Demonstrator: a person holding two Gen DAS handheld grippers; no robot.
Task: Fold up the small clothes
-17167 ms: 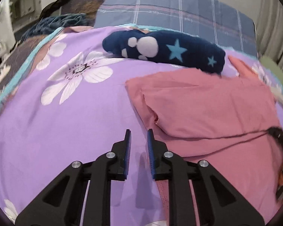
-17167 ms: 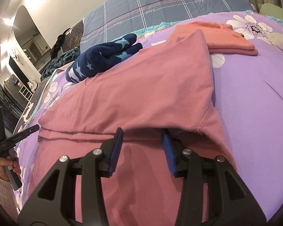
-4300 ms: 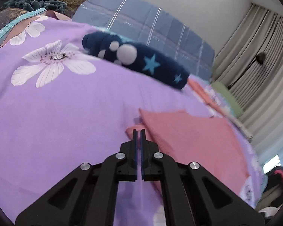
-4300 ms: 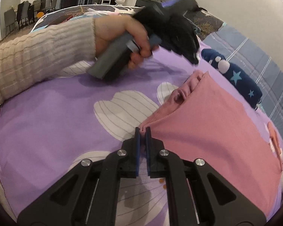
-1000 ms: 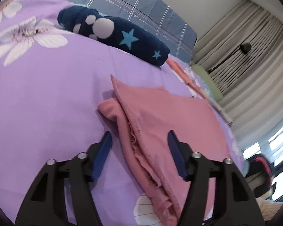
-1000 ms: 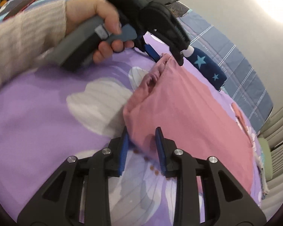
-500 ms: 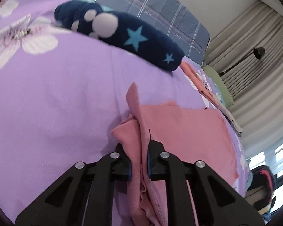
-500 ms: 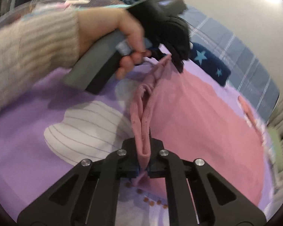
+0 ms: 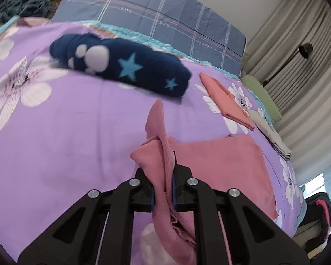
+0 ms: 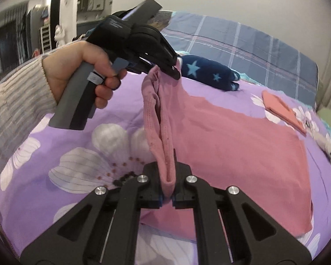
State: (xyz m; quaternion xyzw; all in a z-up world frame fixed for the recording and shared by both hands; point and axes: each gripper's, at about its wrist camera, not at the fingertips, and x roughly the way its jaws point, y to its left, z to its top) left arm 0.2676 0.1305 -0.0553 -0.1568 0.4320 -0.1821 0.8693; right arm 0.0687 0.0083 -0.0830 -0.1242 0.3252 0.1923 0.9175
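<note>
STATE: your left gripper [image 9: 162, 190] and right gripper [image 10: 166, 190] each clamp pink garment [image 10: 231, 141] | PLACE: on purple bedspread [image 9: 66, 132] | AXIS: lifted edge spans between grippers; body trails toward navy star bundle [image 9: 121, 66]

Black gripper [image 10: 166, 195] with silver screws, blue pads; cream ribbed sleeve [image 10: 13, 101].

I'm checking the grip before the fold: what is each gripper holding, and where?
Both hold the pink garment along one bunched edge: left gripper at its far end, right gripper at its near end.
</note>
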